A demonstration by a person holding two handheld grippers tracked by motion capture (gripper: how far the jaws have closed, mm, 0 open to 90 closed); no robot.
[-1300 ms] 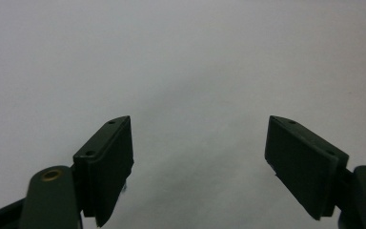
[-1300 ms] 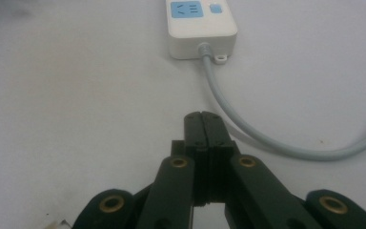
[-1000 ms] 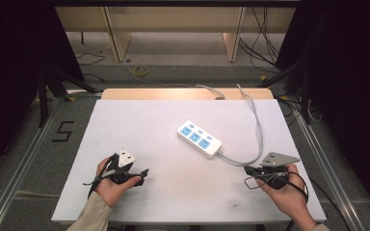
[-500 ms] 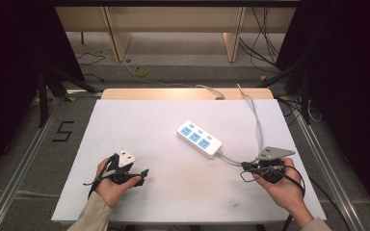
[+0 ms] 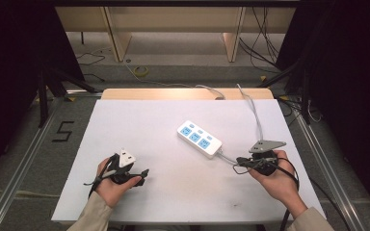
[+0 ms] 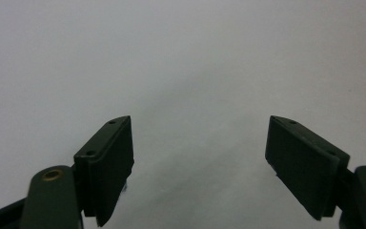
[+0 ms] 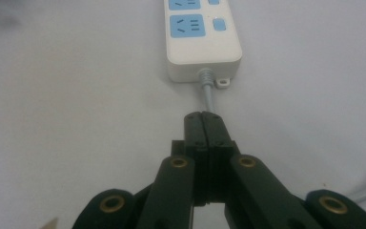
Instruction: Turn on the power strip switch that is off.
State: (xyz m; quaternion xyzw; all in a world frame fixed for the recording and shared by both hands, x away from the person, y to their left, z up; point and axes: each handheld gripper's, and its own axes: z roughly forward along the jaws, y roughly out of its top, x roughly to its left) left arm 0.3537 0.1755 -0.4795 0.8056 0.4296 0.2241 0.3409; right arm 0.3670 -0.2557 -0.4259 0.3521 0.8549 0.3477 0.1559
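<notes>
A white power strip (image 5: pixel 200 139) with blue sockets lies at the middle of the white table (image 5: pixel 173 202). Its grey cable (image 5: pixel 257 120) runs off to the back right. In the right gripper view the strip's near end (image 7: pixel 204 52) is just ahead, and its cable (image 7: pixel 208 93) passes under my jaw tips. My right gripper (image 5: pixel 238 164) (image 7: pixel 205 119) is shut, jaws flat together, with nothing seen between them. My left gripper (image 5: pixel 143 176) (image 6: pixel 200 152) stands open over bare table at the front left.
A small white block (image 5: pixel 126 157) sits on top of the left gripper; I cannot tell whether it belongs to it. A wooden board (image 5: pixel 188 93) edges the table's back. Cables lie on the floor beyond, and metal rails (image 5: pixel 24 163) run along both sides.
My right gripper has moved left and a little forward, up to the cable end of the power strip. The left gripper has not moved.
</notes>
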